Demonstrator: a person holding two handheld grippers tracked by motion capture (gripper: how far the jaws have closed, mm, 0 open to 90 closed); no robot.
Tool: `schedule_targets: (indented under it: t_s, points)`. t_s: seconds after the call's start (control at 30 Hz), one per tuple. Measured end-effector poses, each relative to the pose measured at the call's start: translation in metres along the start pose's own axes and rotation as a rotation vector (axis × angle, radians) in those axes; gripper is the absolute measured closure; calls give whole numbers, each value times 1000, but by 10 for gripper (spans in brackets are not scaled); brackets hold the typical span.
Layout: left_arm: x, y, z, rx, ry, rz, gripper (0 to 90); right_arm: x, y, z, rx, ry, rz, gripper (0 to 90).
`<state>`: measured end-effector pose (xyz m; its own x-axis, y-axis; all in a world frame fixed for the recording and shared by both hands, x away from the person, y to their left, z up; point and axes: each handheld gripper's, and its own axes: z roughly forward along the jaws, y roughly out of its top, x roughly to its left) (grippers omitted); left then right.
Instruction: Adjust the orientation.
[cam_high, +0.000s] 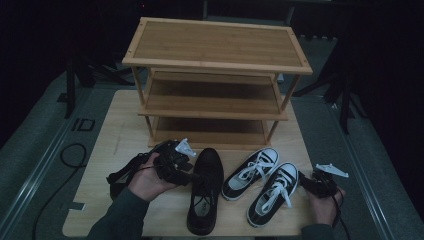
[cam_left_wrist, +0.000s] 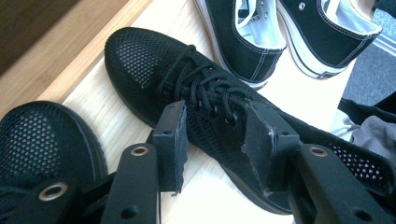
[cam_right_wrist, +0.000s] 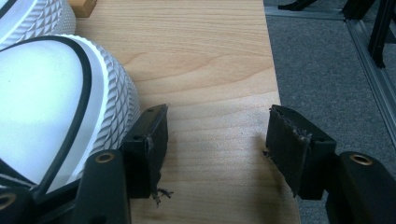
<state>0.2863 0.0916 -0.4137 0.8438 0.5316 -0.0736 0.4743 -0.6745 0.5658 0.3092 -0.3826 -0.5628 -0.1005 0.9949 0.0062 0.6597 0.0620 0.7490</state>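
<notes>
The left hand-held gripper (cam_left_wrist: 215, 135) straddles the black mesh shoe (cam_left_wrist: 187, 107) at the tabletop's (cam_high: 120, 130) 6 o'clock, jaws half-open, grip uncertain. The right hand-held gripper (cam_right_wrist: 215, 140) gapes empty beside a sneaker (cam_right_wrist: 51, 107).

Dim high view w/ dark bkgd (gripper views brighter, sharp)

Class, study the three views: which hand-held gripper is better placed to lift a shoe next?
Left. The left hand-held gripper has its jaws straddling the black mesh shoe, while the right hand-held gripper stands open over bare table.
</notes>
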Motion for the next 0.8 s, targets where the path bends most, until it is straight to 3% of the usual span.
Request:
schedule_targets:
  t_s: [0.67,0.8]
  points:
    - [-9,5,21,22,-31,-7,585,0,0,0,0,0,0,383]
    - [-13,-1,35,68,-24,1,587,0,0,0,0,0,0,383]
